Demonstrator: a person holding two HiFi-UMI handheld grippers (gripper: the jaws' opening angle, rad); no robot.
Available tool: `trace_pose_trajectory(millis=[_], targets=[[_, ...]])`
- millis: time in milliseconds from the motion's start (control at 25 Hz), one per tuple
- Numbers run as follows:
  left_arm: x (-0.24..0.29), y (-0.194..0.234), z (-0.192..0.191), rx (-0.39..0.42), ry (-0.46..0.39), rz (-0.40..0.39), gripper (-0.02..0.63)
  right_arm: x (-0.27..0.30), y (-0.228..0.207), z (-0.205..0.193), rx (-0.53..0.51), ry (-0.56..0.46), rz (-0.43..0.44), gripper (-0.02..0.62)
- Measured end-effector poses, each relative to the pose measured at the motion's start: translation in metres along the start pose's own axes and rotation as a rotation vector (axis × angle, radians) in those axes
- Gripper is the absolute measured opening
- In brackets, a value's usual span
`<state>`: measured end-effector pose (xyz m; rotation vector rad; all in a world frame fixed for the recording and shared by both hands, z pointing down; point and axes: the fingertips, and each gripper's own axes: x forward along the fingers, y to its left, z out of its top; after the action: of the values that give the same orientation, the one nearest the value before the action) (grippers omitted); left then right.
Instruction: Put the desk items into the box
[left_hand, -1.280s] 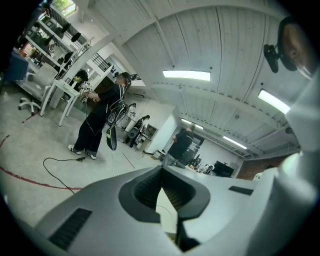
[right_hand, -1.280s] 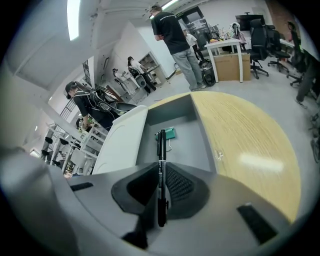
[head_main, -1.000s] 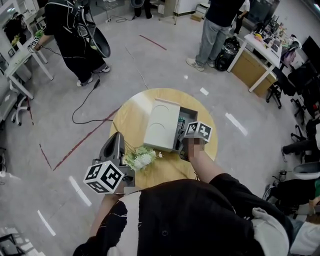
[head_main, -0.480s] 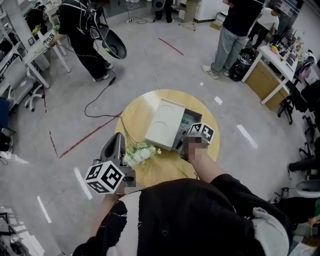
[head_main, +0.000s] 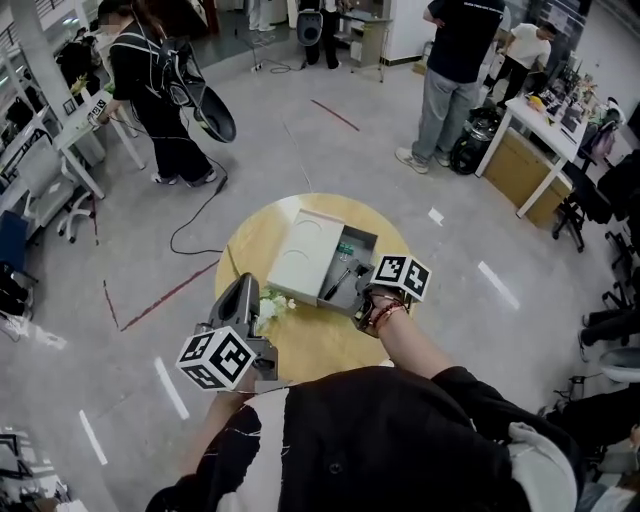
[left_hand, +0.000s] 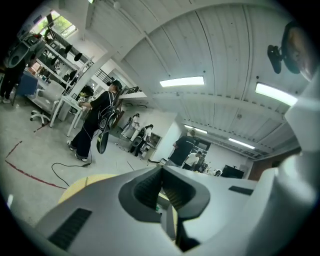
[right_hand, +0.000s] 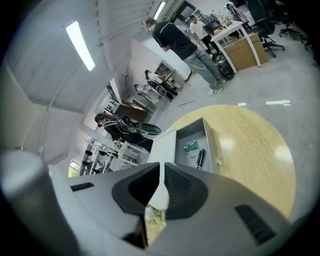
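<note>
A grey box (head_main: 305, 255) lies on the round wooden table (head_main: 310, 350), its lid slid left so the right end is open. Inside lie a green clip (right_hand: 190, 146) and a black pen (right_hand: 200, 157). White flowers (head_main: 270, 305) rest on the table left of the box. My right gripper (head_main: 352, 298) hovers at the box's open near corner; its jaws are closing, a thin gap remains and nothing is between them (right_hand: 161, 172). My left gripper (head_main: 240, 290) sits beside the flowers, shut and holding nothing (left_hand: 161, 172).
Grey floor surrounds the table, with a black cable (head_main: 190, 225) and red tape lines (head_main: 165, 295). A person in black (head_main: 160, 100) stands far left by white desks, and others (head_main: 455, 70) stand far right near a desk (head_main: 525, 150).
My right gripper has drawn back a little from the box's open end, so more of the inside shows. The left gripper and the flowers stay where they were.
</note>
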<state>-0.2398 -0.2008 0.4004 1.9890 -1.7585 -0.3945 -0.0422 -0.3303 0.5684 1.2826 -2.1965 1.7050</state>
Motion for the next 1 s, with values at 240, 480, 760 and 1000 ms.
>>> trace_pose_trajectory(millis=[240, 480, 760, 1000], targets=[[0.001, -0.043, -0.028, -0.018, 0.023, -0.044, 0.011, -0.059, 0.039, 0.022, -0.082, -0.084, 0.160, 0.006], [-0.009, -0.077, -0.057, -0.020, 0.039, -0.061, 0.011, -0.119, 0.072, 0.032, -0.183, -0.173, 0.298, 0.005], [-0.016, -0.112, -0.089, -0.015, 0.054, -0.074, 0.011, -0.166, 0.073, 0.039, -0.398, -0.252, 0.340, 0.005], [-0.024, -0.127, -0.107, -0.019, 0.062, -0.066, 0.011, -0.186, 0.062, 0.033, -0.584, -0.281, 0.293, 0.005]])
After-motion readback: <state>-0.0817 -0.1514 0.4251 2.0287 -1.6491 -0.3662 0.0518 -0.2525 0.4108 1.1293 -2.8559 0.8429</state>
